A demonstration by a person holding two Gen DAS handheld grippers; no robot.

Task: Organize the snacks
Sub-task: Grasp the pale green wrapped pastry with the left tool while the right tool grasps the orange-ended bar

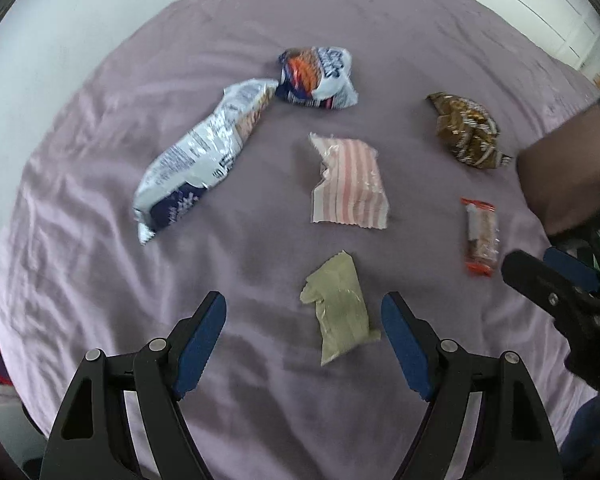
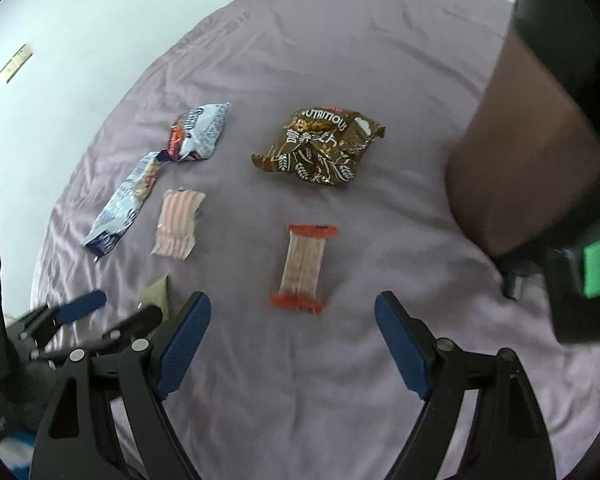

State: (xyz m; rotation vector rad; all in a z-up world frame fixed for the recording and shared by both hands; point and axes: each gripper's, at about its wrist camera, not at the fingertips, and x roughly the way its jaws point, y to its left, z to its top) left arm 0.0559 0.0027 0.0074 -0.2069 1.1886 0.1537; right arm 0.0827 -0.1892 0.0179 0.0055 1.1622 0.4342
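Observation:
Several snack packets lie spread on a purple sheet (image 1: 100, 280). My left gripper (image 1: 304, 312) hangs open above a pale green packet (image 1: 338, 308), which lies between its blue pads without touching them. My right gripper (image 2: 292, 308) stands open over a clear bar with orange ends (image 2: 303, 268), also seen in the left wrist view as the orange-ended bar (image 1: 481, 236). A pink striped packet (image 1: 350, 182) lies in the middle. A long white and blue bag (image 1: 204, 152) and a crumpled blue and orange bag (image 1: 318, 78) lie to the left. A brown bag (image 2: 320, 146) lies further back.
The sheet covers a bed that ends at a white wall (image 2: 80, 40) on the left. A person's forearm (image 2: 532, 152) crosses the right side of the right wrist view. White cupboard doors (image 1: 540, 12) stand beyond the bed's far right corner.

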